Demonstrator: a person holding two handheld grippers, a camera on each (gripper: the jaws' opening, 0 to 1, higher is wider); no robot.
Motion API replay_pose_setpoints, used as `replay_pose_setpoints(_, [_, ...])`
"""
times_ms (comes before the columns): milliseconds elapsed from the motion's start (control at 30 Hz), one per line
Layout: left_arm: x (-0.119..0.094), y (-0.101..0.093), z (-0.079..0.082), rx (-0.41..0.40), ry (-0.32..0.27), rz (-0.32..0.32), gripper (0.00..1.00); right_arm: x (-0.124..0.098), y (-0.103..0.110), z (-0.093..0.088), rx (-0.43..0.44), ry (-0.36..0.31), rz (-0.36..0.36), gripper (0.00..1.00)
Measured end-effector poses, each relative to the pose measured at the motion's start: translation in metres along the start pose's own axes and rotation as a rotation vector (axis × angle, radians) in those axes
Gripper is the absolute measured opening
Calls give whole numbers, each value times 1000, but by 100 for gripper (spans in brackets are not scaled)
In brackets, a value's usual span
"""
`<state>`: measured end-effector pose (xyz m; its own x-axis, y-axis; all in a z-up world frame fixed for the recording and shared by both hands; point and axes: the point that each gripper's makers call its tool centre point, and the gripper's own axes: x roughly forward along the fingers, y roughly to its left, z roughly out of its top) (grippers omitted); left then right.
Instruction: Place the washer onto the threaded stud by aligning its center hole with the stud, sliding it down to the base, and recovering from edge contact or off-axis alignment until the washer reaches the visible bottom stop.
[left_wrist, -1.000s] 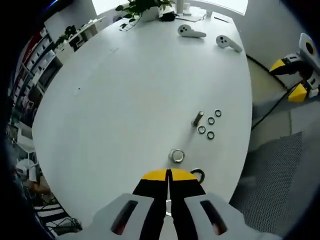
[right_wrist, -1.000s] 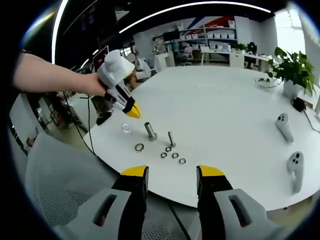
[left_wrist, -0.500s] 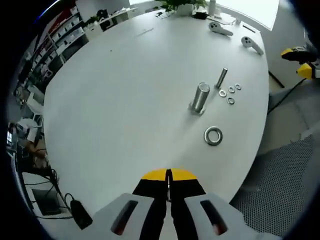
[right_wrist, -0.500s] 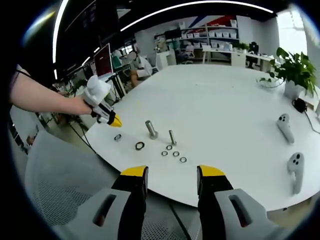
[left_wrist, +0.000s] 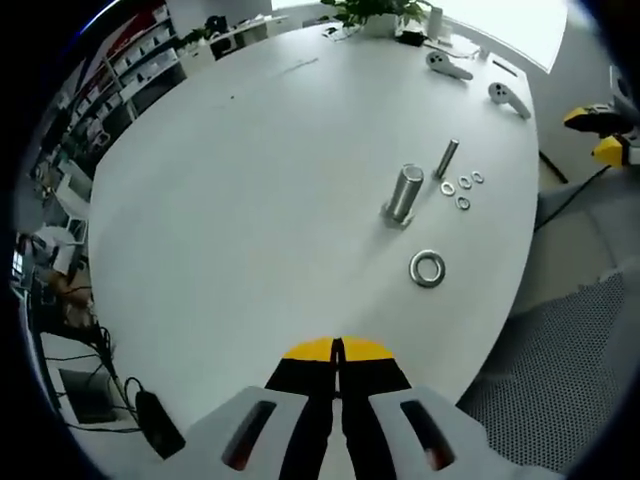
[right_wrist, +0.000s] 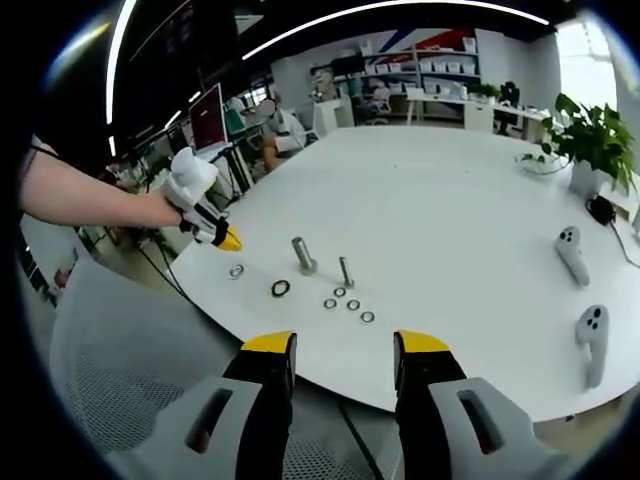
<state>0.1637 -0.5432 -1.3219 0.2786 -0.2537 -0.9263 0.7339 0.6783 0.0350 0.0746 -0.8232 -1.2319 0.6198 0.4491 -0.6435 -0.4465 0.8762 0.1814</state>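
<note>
A thick upright threaded stud (left_wrist: 404, 195) (right_wrist: 303, 256) stands on the white table (left_wrist: 250, 200). A steel washer (left_wrist: 427, 268) lies flat in front of it and looks dark in the right gripper view (right_wrist: 280, 288). My left gripper (left_wrist: 337, 350) hovers back from both, over the table's near part, jaws shut with nothing showing between them. In the right gripper view a hand holds the left gripper (right_wrist: 228, 240) above the table edge, with a pale ring (right_wrist: 236, 271) just beneath its tip. My right gripper (right_wrist: 330, 358) is open, off the table's edge.
A thinner bolt (left_wrist: 446, 158) (right_wrist: 346, 272) stands beside the stud, with several small washers (left_wrist: 462, 185) (right_wrist: 353, 305) around it. Two white controllers (left_wrist: 448, 65) (right_wrist: 568, 250) and a potted plant (right_wrist: 590, 140) sit at the far side. A mesh chair (left_wrist: 560, 380) stands by the table edge.
Over the last second the left gripper drew back from above the stud toward the table edge, still shut. In the last half second it barely moved. The right gripper stayed put.
</note>
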Motion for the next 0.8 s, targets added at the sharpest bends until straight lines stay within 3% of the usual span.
replay_pose_setpoints(300, [0, -3, 7, 8, 5, -3, 0, 0, 2, 2, -3, -12, 9, 41])
replay_pose_setpoints(400, [-2, -3, 4, 26, 6, 8, 0, 0, 2, 2, -3, -11, 10, 41])
replay_pose_setpoints(800, [-23, 11, -9, -33, -21, 44, 0, 1, 5, 1, -18, 0, 23, 40])
